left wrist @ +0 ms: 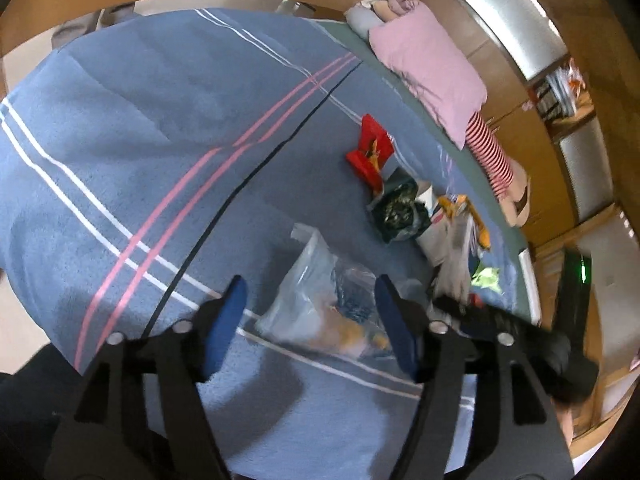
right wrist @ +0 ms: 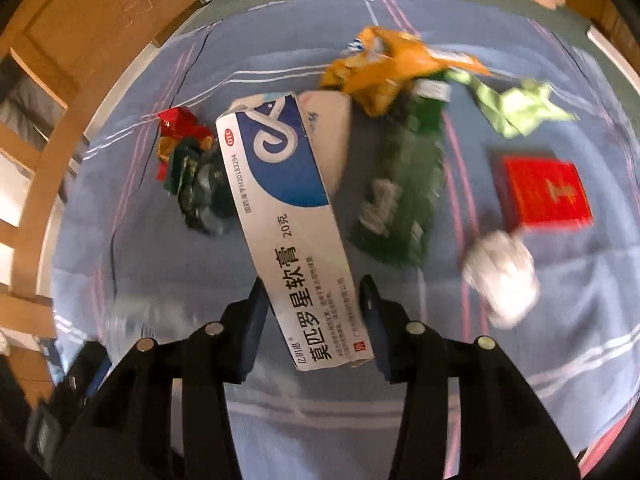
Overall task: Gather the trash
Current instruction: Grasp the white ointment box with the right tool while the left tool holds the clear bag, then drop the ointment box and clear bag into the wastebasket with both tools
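On the blue striped bedsheet (left wrist: 120,140) lies a clear plastic bag (left wrist: 320,304) holding some scraps. My left gripper (left wrist: 311,284) hangs open just over it, one blue finger on each side, and the pads do not press it. My right gripper (right wrist: 312,282) is shut on the near end of a long white-and-blue medicine box (right wrist: 288,200). Around the box lie a dark crumpled wrapper (right wrist: 188,168), a green wrapper (right wrist: 404,192), an orange wrapper (right wrist: 384,68), light-green paper (right wrist: 516,108), a red box (right wrist: 544,192) and a white tissue ball (right wrist: 504,276).
A pink pillow (left wrist: 428,68) and a red-striped cloth (left wrist: 490,152) lie at the head of the bed. A wooden frame (right wrist: 80,40) rims the mattress. The right gripper's dark body (left wrist: 500,328) shows blurred beside the bag. A red packet (left wrist: 370,150) lies farther up the sheet.
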The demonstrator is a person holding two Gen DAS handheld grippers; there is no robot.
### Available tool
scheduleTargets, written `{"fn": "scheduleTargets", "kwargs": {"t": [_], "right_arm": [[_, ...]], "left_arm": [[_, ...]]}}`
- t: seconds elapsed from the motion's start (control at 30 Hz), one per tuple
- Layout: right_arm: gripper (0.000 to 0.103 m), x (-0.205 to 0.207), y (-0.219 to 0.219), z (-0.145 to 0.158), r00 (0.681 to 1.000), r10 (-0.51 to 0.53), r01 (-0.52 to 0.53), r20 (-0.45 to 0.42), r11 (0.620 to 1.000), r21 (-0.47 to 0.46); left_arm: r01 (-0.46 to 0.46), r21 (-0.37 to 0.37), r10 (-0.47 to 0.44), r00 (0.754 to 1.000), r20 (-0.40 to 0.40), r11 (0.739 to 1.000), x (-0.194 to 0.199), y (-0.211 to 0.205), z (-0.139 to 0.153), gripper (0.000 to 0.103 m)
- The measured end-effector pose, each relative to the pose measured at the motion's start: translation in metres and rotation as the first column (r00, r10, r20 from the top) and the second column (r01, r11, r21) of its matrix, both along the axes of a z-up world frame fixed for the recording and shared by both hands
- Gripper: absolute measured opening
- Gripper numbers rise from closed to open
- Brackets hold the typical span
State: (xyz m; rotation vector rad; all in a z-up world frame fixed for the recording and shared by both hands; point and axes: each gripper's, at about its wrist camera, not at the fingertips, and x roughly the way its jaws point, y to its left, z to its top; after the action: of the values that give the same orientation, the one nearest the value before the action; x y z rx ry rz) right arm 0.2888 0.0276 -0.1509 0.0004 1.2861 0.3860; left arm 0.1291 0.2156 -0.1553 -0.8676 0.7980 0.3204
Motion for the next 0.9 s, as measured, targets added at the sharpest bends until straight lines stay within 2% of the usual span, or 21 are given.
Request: {"fn": "scheduleTargets", "kwargs": {"t": [0.17,0.3,0.33,0.37,0.43,0.53,0.67,0.8,0.9], "right_arm": [[0.046,-0.025,-0.044,0.019,1.000,-0.008,0.009,-0.018,0.999,0.034],[0.046,-0.054,-0.073,0.035,1.000,-0.023,0.023,-0.005,0.999,0.048],[0.046,-0.060,-0.077,0.039,1.000,-0.021,0.021,0.007,0.999,0.042],[0.046,-0.067,-0.080,0.043,1.000,-0.018,0.017,0.023,0.999,0.035],[0.046,-0.083,-0.087,0.052,0.998,-0.006,0.006,0.065,1.000,0.012],[0.046,-0.100,-0.092,0.063,0.992,0.008,-0.006,0.126,1.000,-0.014],[0.046,-0.119,-0.096,0.075,0.981,0.007,-0.004,0.194,1.000,-0.015],[0.046,-0.139,-0.114,0.091,0.969,-0.025,0.025,0.245,1.000,0.006],[0.046,-0.161,-0.141,0.108,0.955,-0.057,0.048,0.292,0.998,0.038]], "left_arm": [[-0.019,0.004,0.020,0.999,-0.029,1.000,0.004,0.000,-0.003,0.082],[0.060,0.067,-0.054,0.995,-0.083,0.996,0.028,-0.015,-0.007,0.086],[0.095,0.080,-0.086,0.991,-0.106,0.992,0.034,-0.020,-0.010,0.083],[0.127,0.095,-0.114,0.985,-0.132,0.987,0.038,-0.026,-0.014,0.066],[0.203,0.113,-0.179,0.966,-0.188,0.973,0.046,-0.038,-0.022,0.039],[0.255,0.136,-0.225,0.953,-0.202,0.957,0.047,-0.047,-0.025,0.029],[0.253,0.186,-0.225,0.961,-0.161,0.949,0.039,-0.049,-0.014,0.013],[0.223,0.247,-0.217,0.975,-0.051,0.943,0.024,-0.052,0.012,0.008],[0.233,0.324,-0.248,0.969,0.004,0.917,0.009,-0.063,0.030,0.007]]}}
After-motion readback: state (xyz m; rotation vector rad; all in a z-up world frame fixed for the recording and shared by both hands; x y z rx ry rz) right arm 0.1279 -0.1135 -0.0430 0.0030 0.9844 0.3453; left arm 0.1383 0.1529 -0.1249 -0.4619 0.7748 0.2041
